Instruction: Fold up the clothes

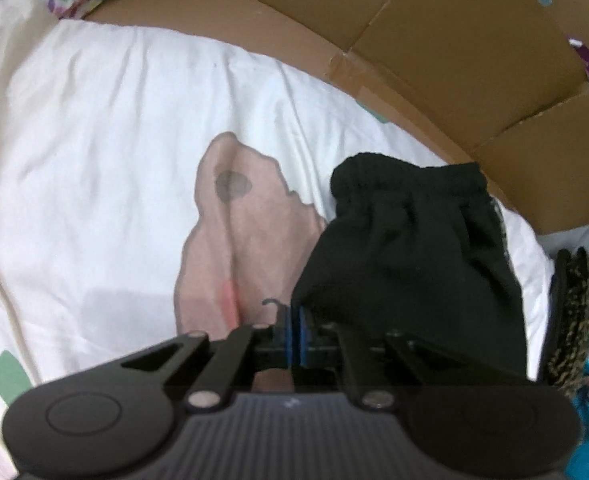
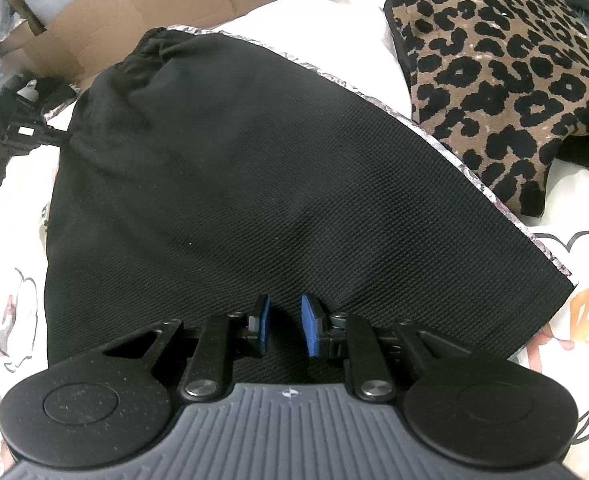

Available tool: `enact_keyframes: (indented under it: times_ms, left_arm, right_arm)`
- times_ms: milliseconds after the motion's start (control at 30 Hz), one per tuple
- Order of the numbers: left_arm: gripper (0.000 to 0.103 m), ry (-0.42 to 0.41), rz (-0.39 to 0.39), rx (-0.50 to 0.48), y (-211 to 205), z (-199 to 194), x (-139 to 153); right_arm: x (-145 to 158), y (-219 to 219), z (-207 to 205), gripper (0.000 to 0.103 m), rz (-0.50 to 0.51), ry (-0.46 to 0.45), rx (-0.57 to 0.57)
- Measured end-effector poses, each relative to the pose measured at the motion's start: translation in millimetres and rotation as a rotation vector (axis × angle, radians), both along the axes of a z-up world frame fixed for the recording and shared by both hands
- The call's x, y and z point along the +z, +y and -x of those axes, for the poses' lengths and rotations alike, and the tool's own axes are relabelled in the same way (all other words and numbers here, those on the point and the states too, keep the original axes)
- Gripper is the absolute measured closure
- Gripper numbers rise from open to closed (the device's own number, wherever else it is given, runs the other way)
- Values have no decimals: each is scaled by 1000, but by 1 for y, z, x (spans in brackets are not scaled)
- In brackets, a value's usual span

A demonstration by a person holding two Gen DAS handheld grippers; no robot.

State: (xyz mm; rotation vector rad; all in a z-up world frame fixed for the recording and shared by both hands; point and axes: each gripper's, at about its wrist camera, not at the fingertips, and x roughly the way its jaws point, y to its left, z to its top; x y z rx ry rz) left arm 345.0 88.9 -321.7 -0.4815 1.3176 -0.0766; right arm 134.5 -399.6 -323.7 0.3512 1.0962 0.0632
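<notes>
Right hand-held gripper (image 2: 285, 326) hovers parted over black shorts (image 2: 254, 184) beneath it

Each gripper (image 1: 294, 326) (image 2: 285, 322) has black linkage arms, silver pivot screws, blue finger pads (image 2: 309, 330) and a ribbed grey body

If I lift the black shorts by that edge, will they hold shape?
Probably not: the black shorts look like soft knit, gathered at the waistband, so they'd likely drape. Likely light. The textured weave probably won't slip from the left gripper.
</notes>
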Motion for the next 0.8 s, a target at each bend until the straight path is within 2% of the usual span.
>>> enact_keyframes:
  times_ms: [167,300,467,667,800]
  left_arm:
    - [92,-2,-8,-2,-5,9,-6]
    - [92,13,16,-23,-1,34,-1]
    - [92,36,34,-80,-17,61,-7]
    - [90,75,52,-139,-38,84,-18]
    - [84,91,44,-170,-52,96,-26]
  right_arm:
    - [7,0,3,78,-8,0,-27]
    - [14,4,7,77,-4,-12,-28]
    - [21,12,13,77,-5,-23,-21]
    - [34,31,18,77,-27,-44,18]
    - [44,49,16,72,-42,-56,61]
